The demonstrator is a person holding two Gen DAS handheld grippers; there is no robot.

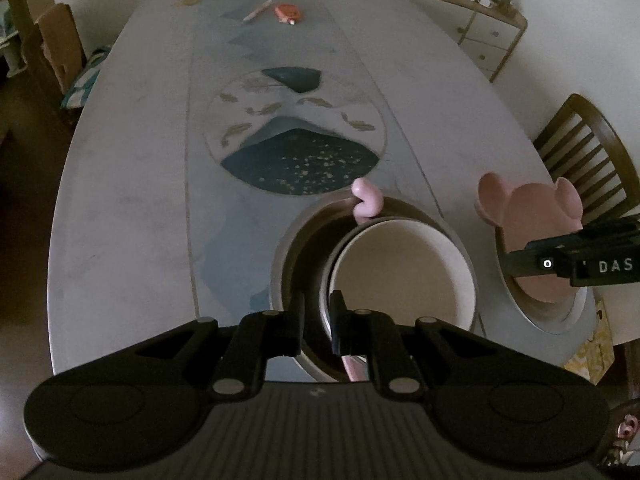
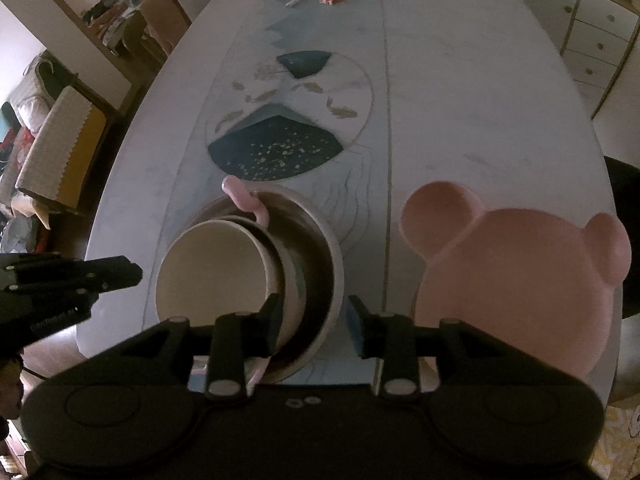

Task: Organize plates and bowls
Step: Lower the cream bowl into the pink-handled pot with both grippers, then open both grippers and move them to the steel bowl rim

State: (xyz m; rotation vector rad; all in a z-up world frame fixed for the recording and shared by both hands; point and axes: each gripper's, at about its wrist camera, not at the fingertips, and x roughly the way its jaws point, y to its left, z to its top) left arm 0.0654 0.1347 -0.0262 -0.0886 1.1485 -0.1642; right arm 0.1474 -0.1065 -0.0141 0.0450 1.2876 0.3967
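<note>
A cream bowl (image 1: pixel 400 268) sits tilted inside a larger dark-lined bowl (image 1: pixel 304 248), with a pink curved handle (image 1: pixel 366 202) at the far rim. My left gripper (image 1: pixel 318 320) is open, its fingers straddling the near rim of the cream bowl. A pink bear-shaped plate (image 2: pixel 520 280) lies to the right on a pale plate (image 1: pixel 560 316). My right gripper (image 2: pixel 314 320) is open, its fingers straddling the near rim of the dark bowl (image 2: pixel 316 264), beside the cream bowl (image 2: pixel 212 272). The pink handle (image 2: pixel 244 198) shows there too.
The long patterned table (image 1: pixel 140 200) stretches ahead, with an orange object (image 1: pixel 288 12) and a pen (image 1: pixel 256 10) at the far end. A wooden chair (image 1: pixel 588 152) stands at the right, a cabinet (image 1: pixel 480 32) beyond it. Cushioned chairs (image 2: pixel 60 148) stand left.
</note>
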